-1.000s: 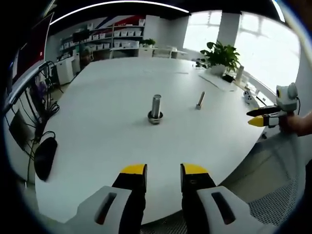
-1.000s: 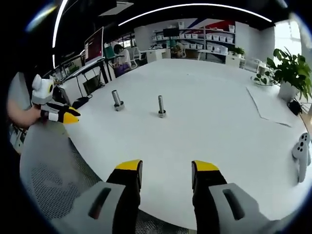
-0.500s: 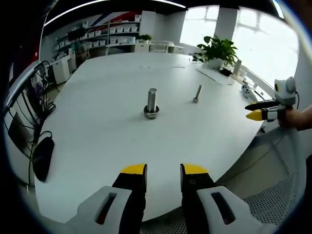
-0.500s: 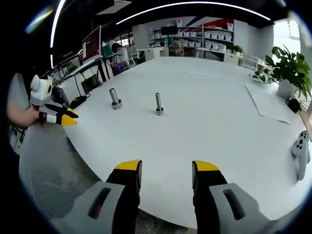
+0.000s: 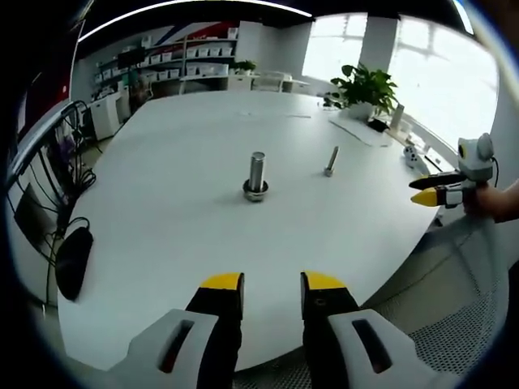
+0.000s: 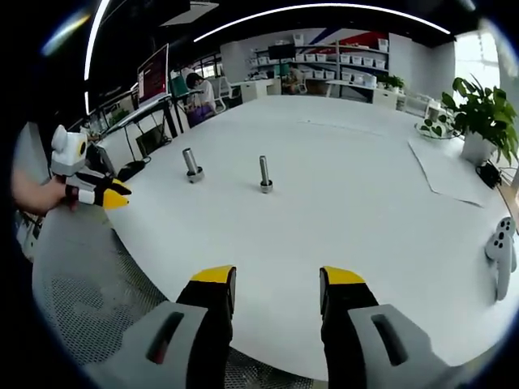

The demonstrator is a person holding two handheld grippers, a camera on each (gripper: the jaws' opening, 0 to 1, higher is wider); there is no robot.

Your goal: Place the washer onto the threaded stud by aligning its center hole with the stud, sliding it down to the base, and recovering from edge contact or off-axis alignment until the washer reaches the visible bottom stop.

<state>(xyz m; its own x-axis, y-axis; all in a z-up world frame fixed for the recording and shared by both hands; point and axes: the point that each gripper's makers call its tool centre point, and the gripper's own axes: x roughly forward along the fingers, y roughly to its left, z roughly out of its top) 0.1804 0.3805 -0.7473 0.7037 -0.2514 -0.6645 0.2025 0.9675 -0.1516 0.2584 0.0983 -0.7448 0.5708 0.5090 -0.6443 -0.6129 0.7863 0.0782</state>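
The left gripper (image 5: pixel 272 282) is held at the near edge of a large white desk (image 5: pixel 178 243), its yellow-tipped fingers (image 5: pixel 223 284) parted by a narrow gap with nothing between them. Well ahead of these fingers, a thick threaded stud (image 5: pixel 257 172) is seen standing upright on the desk, with a ring-shaped washer (image 5: pixel 255 193) lying around its base. Further ahead and to the right, a thinner bolt (image 5: pixel 332 161) stands on its head. A black mouse (image 5: pixel 73 261) lies far to the left.

The right gripper (image 6: pixel 276 277) is likewise held at the desk's edge, its fingers (image 6: pixel 344 279) moderately spread and empty. Far ahead and to the left of them, the thinner bolt (image 6: pixel 265 173) and the thick stud (image 6: pixel 192 164) are seen well apart. A potted plant (image 6: pixel 480 121) and a sheet of paper (image 6: pixel 442 174) lie far to the right.
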